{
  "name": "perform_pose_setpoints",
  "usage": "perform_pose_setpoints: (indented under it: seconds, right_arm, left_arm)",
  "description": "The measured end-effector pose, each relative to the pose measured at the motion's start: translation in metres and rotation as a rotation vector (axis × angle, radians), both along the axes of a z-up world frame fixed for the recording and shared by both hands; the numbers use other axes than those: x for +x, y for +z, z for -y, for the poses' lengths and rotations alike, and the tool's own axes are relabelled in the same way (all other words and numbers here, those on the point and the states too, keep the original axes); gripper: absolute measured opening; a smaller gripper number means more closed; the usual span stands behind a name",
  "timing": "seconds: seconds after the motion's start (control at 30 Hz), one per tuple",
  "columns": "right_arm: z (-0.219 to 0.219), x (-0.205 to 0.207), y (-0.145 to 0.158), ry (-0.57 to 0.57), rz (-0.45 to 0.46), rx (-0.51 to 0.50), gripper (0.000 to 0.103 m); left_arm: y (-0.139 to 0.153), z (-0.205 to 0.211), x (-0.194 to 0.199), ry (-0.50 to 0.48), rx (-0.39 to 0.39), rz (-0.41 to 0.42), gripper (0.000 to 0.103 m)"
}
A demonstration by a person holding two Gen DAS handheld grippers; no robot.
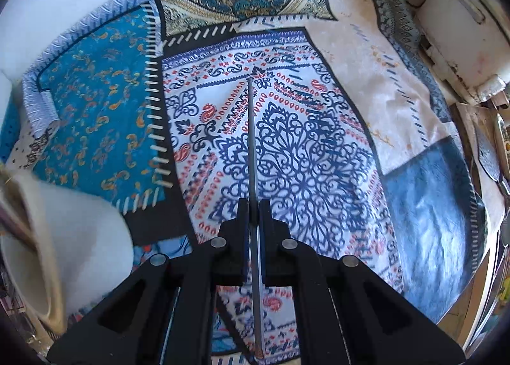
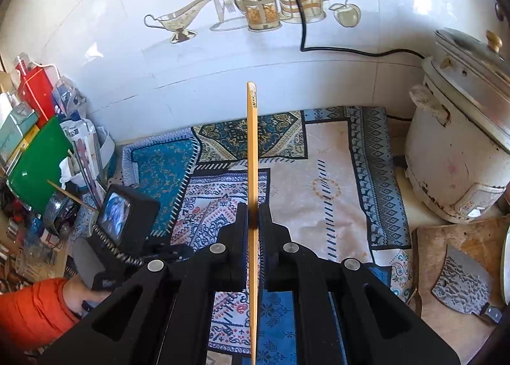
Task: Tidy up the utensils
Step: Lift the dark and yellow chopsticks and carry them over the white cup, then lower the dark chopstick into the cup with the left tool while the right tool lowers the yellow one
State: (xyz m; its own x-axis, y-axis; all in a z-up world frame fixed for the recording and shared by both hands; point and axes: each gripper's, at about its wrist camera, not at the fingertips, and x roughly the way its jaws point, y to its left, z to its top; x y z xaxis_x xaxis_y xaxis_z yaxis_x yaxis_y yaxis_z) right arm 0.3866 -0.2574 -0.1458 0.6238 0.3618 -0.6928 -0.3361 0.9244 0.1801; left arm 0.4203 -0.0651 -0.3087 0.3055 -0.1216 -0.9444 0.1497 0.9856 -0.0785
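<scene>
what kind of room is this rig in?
Most likely a home kitchen counter. A worn white rice cooker stands against a tiled wall with a tableware decal, a cleaver lies on a wooden chopping board, and a patterned cloth covers the worktop.
</scene>
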Motion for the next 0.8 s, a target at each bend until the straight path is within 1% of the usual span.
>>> perform_pose_setpoints:
  seconds: [0.07,0.17,0.33,0.57,0.8]
  right_arm:
    - [-0.008,-0.001,0.003,0.015,0.009,-0.002,0.006]
    - [-0.022,-0.002,0.007,0.042,0.023,-0.001,0.006]
    - [-0.052,-0.003,0.014,0.098,0.042,0.003,0.006]
    - [-0.098,-0.007,0.025,0.184,0.077,0.012,0.006]
    - [-0.143,-0.002,0.031,0.244,0.099,0.048,0.006]
  left_arm:
    - [0.014,-0.004,-0.016,0.002,0.003,0.039,0.003]
    - [0.041,-0.017,-0.038,0.020,-0.016,0.102,0.003]
    - [0.079,-0.034,-0.053,0.073,-0.029,0.199,0.003]
    - [0.133,-0.083,-0.077,0.182,-0.056,0.344,0.003]
    - [0.179,-0.130,-0.091,0.279,-0.050,0.488,0.003]
